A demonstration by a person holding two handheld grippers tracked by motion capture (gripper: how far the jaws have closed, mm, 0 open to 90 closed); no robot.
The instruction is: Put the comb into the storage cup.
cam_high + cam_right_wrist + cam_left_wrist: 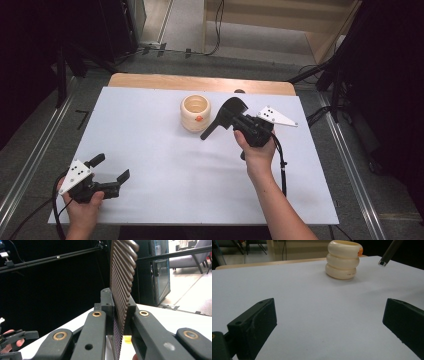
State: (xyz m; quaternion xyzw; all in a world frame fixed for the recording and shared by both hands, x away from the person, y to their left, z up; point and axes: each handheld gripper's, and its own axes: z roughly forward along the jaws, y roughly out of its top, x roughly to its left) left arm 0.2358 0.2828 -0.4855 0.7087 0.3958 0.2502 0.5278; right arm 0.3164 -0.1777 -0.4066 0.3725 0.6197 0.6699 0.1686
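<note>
A cream holder (195, 113) shaped like stacked rings, with an orange spot on its front, stands upright at the middle back of the white board; it appears again as the holder (343, 260) in the left gripper view. Just right of it my right gripper (235, 120) is shut on a black utensil (226, 116), lifted off the board, whose handle slants down-left toward the holder. In the right gripper view the utensil's ribbed blade (122, 277) stands edge-on between my right gripper's (120, 305) jaws. My left gripper (111, 167) stays open and empty near the front left corner, seen as the left gripper (329, 312) facing the holder.
The white board (165, 165) covers a wooden table whose back edge (200, 81) shows beyond it. Metal rails (30, 160) run along both sides on the floor. The utensil's handle tip (384, 263) hangs at the upper right of the left gripper view.
</note>
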